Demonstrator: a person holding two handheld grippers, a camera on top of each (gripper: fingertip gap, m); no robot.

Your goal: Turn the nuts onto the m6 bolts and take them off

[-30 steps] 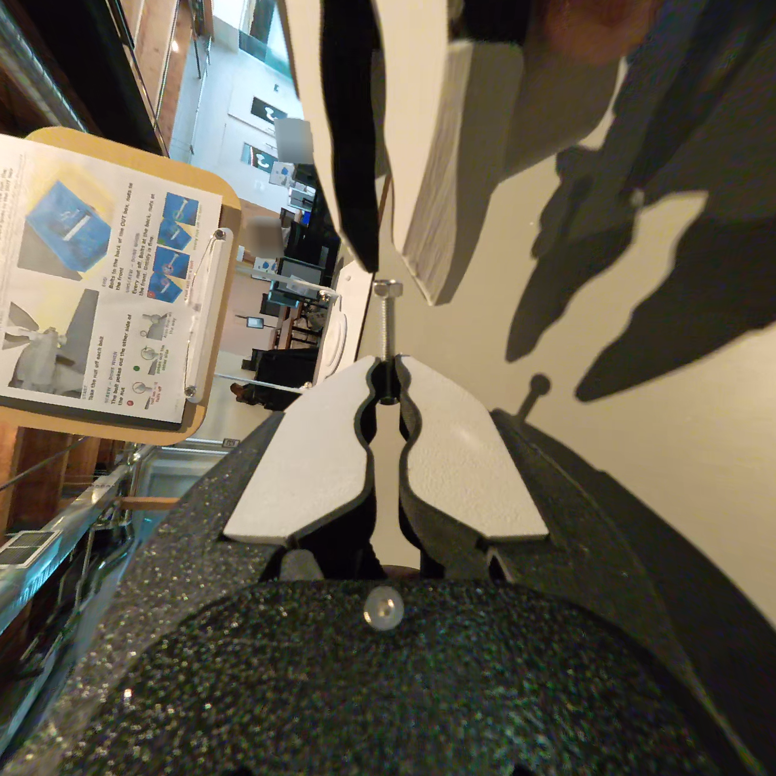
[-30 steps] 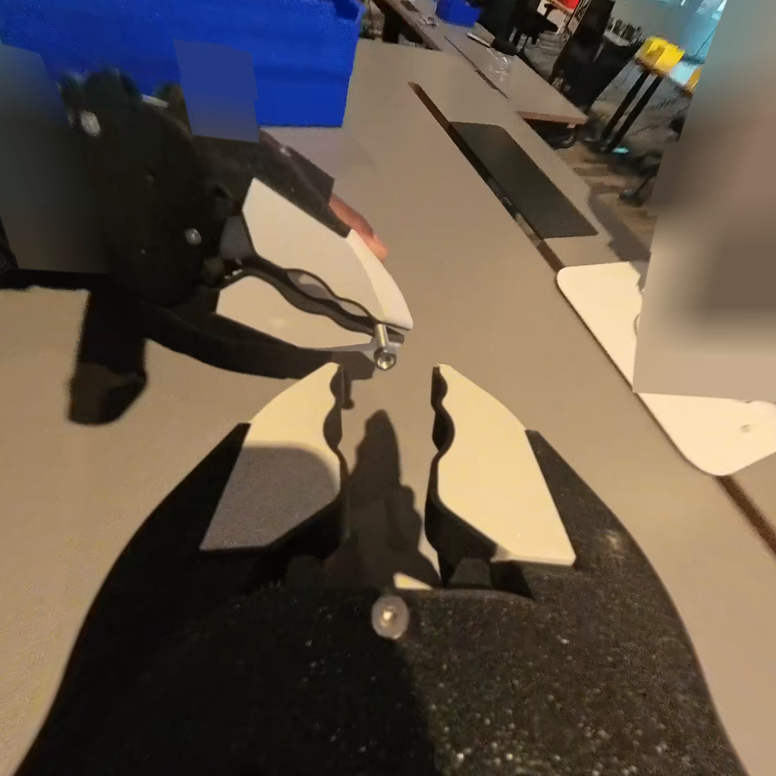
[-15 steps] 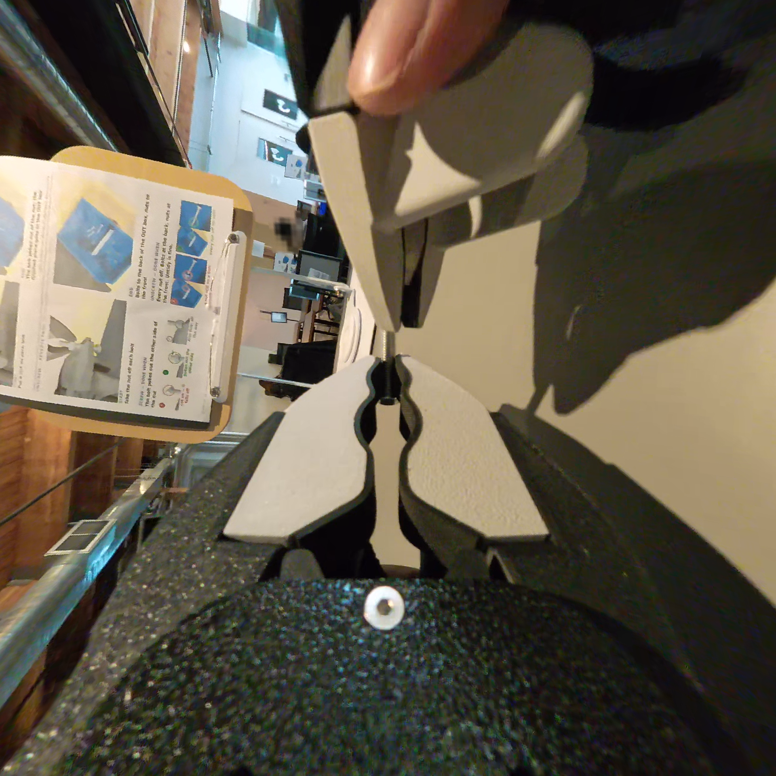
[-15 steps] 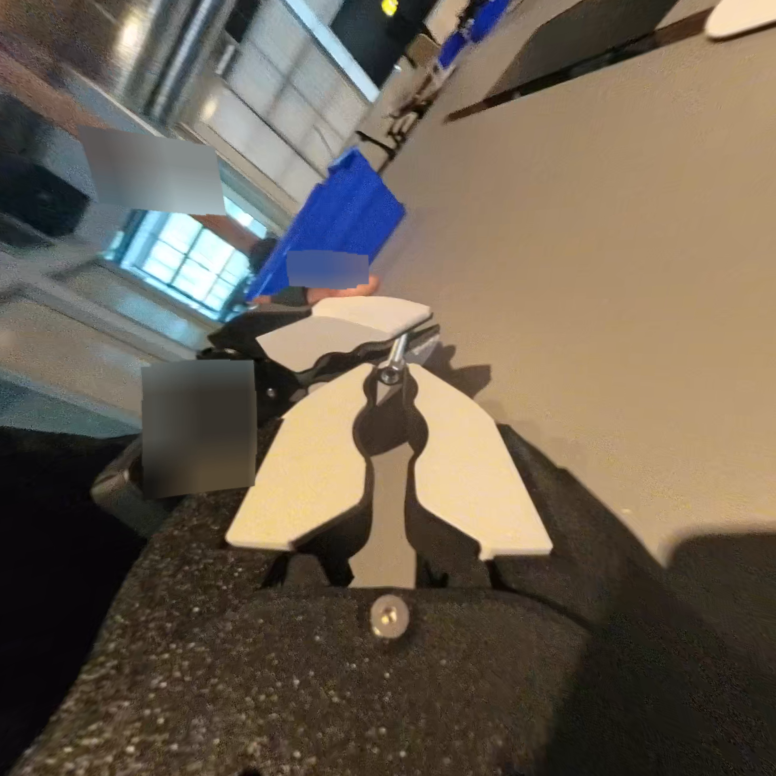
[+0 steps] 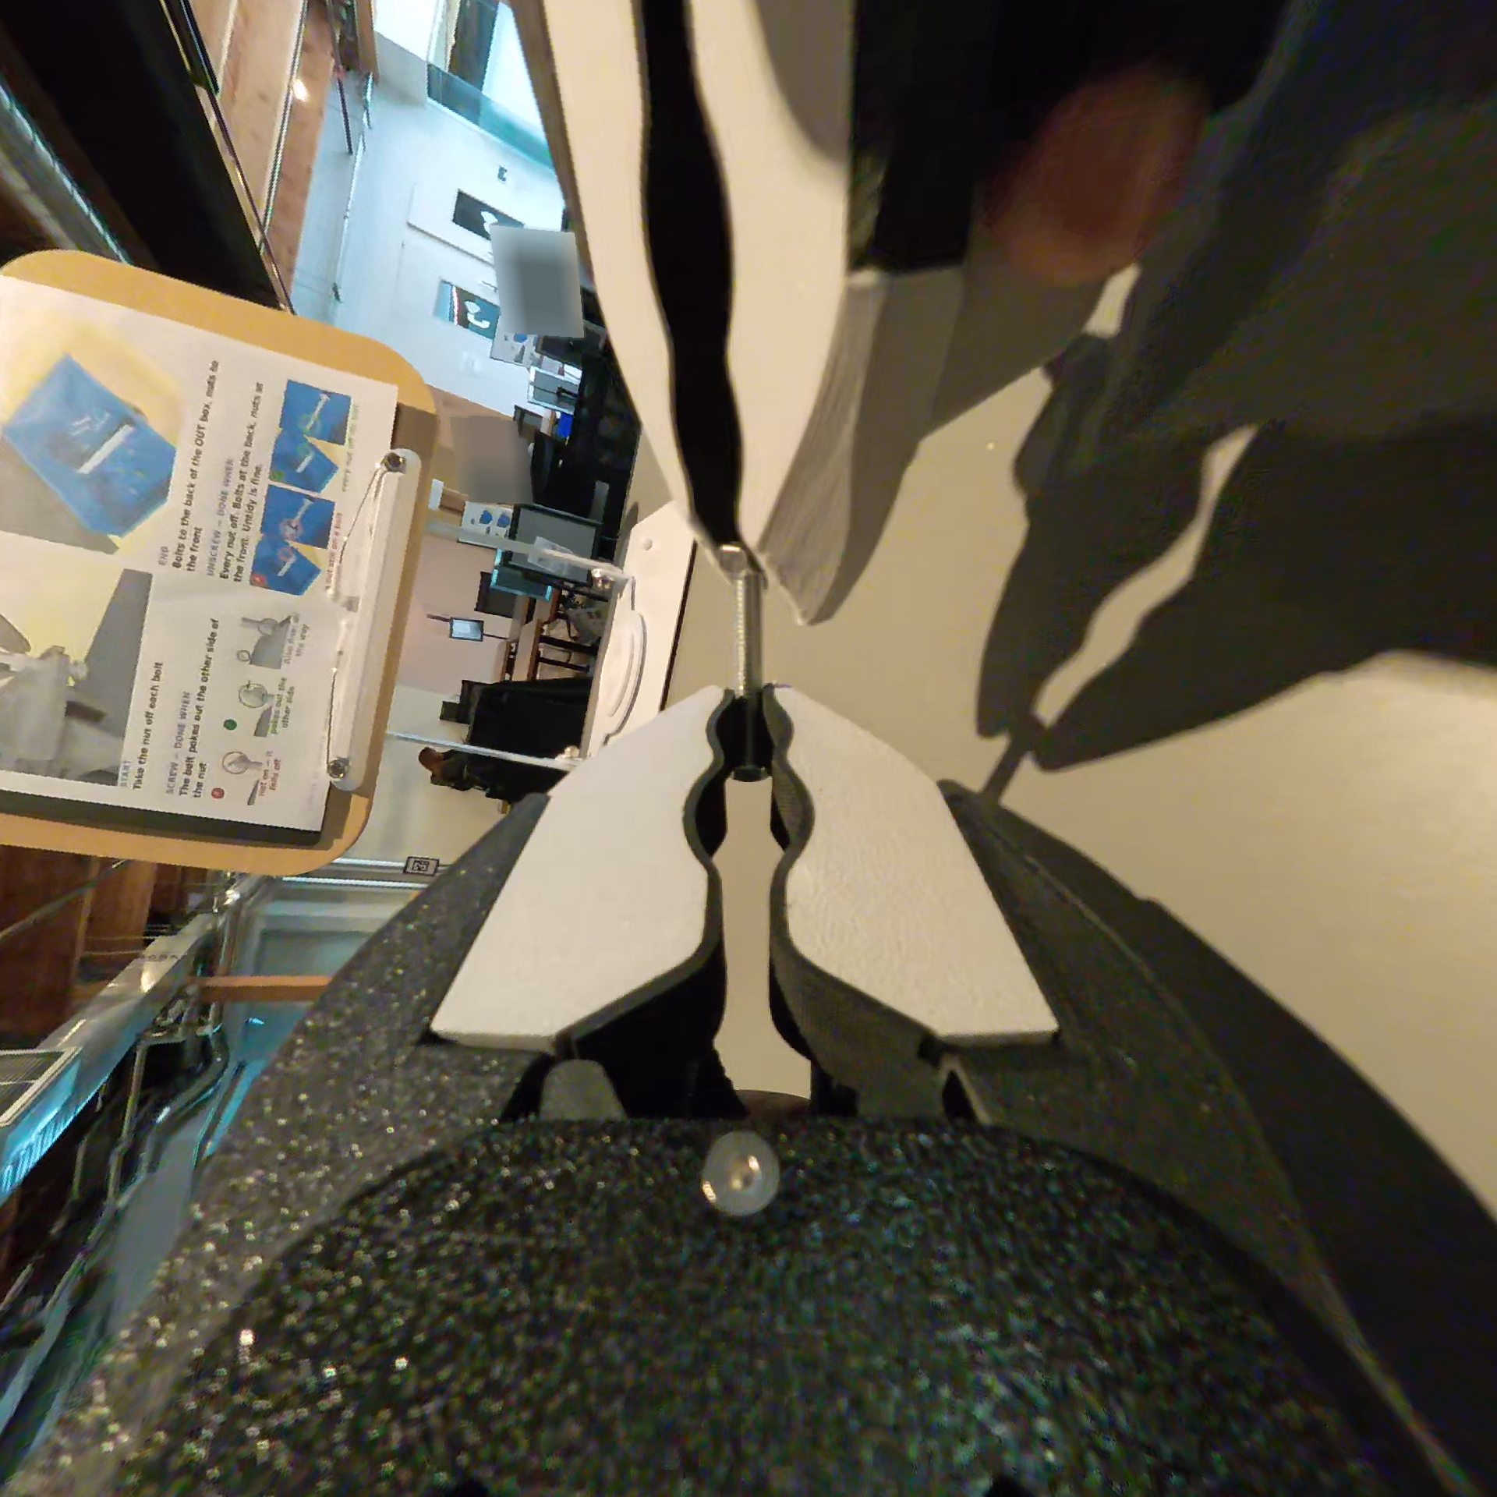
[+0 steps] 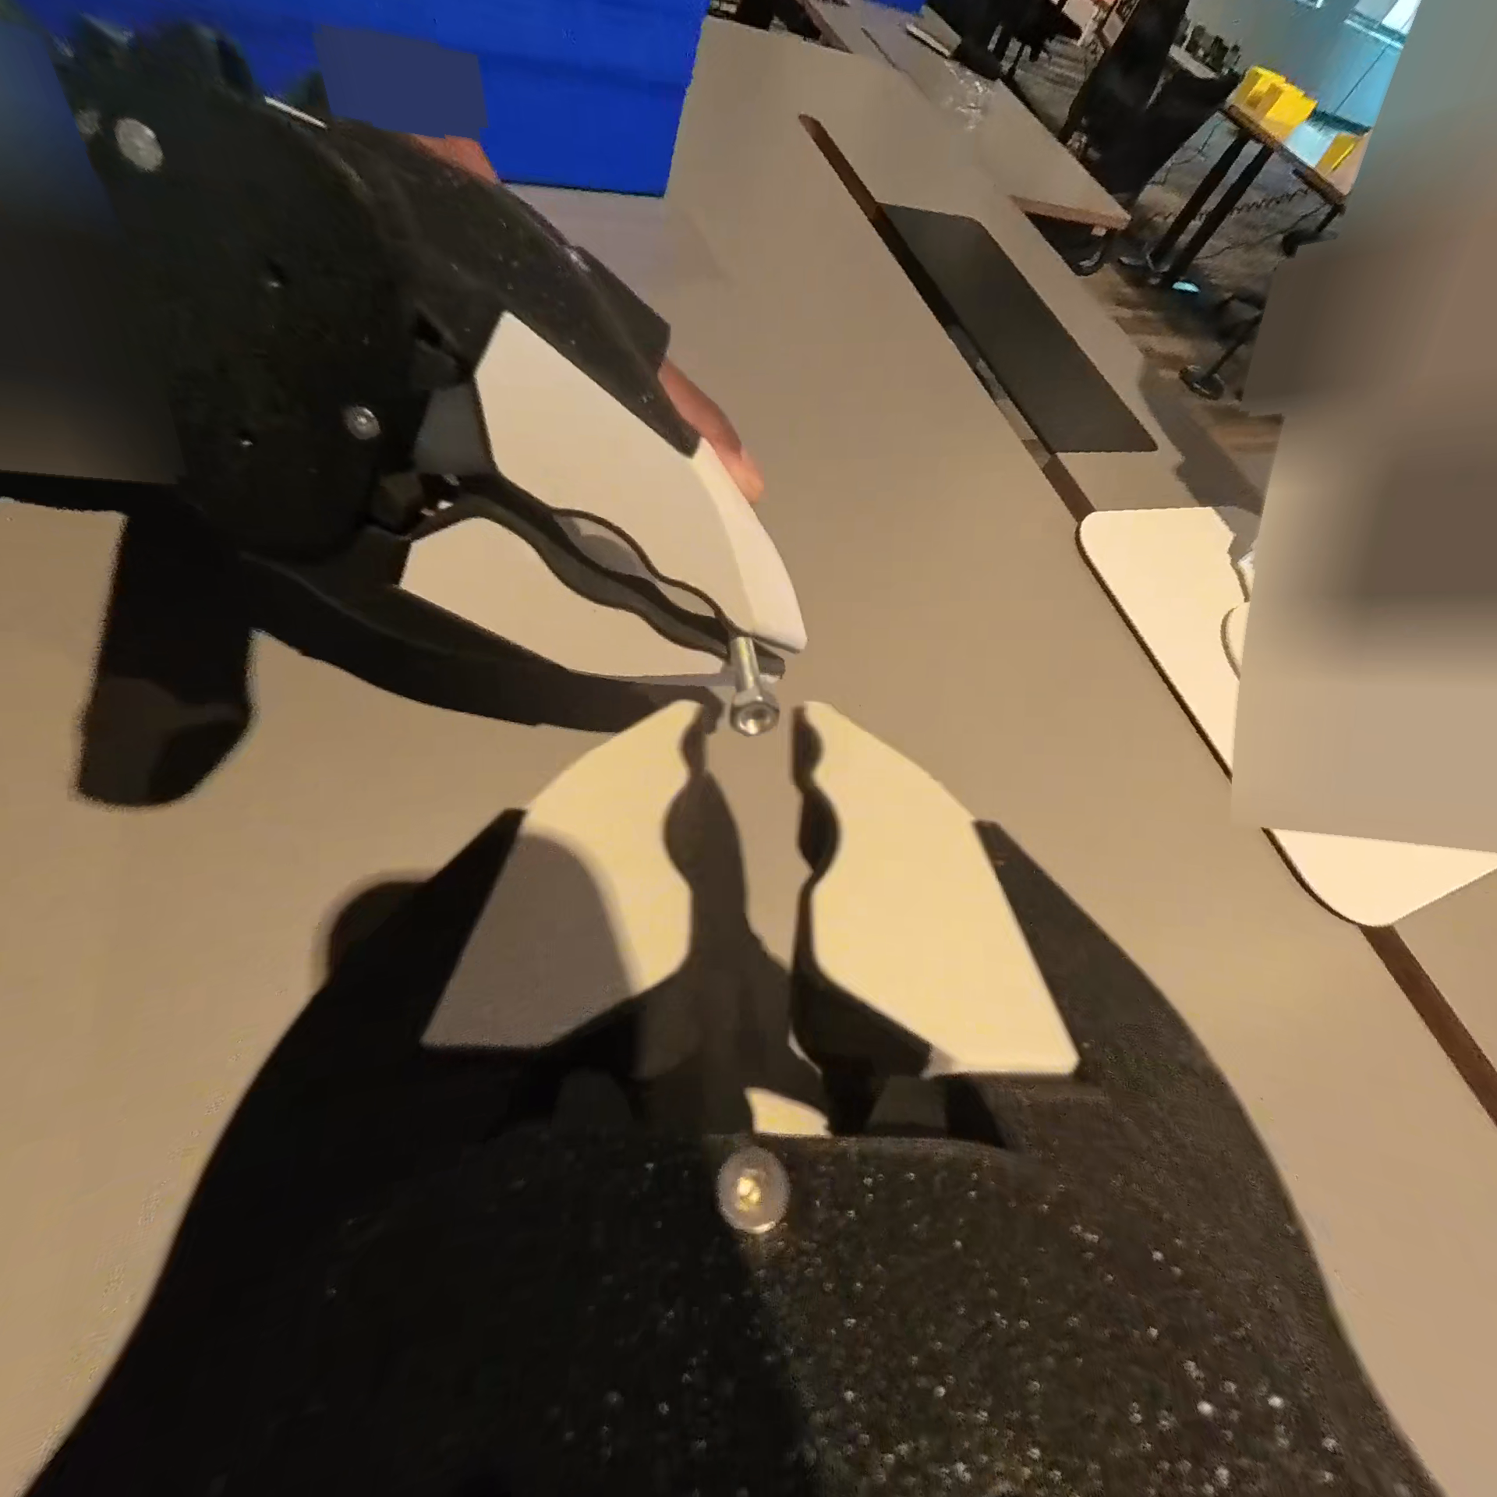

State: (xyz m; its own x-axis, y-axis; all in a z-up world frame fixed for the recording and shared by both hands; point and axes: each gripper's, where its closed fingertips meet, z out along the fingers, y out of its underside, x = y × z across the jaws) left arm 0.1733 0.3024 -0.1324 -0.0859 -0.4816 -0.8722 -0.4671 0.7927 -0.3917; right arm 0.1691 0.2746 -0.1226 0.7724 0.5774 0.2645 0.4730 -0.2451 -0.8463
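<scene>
A silver M6 bolt is held level above the grey table. My left gripper is shut on its threaded end, and the shank sticks out forward from the tips. In the right wrist view the left gripper comes in from the left with the bolt head facing the camera. My right gripper is open, with its two tips on either side of the bolt head and a small gap on each side. It also shows in the left wrist view, just above the head. I cannot make out a nut.
A wooden board with an illustrated instruction sheet stands to the left. A blue bin sits at the far end of the table. A white rounded board lies to the right. A person's fingertip shows behind the left gripper. The tips of both grippers are at nearly the same place.
Half a second ago my right gripper was rolled over and shut on the bolt head. It has since rolled back and opened, with its tips still around the head. The left gripper has kept hold.
</scene>
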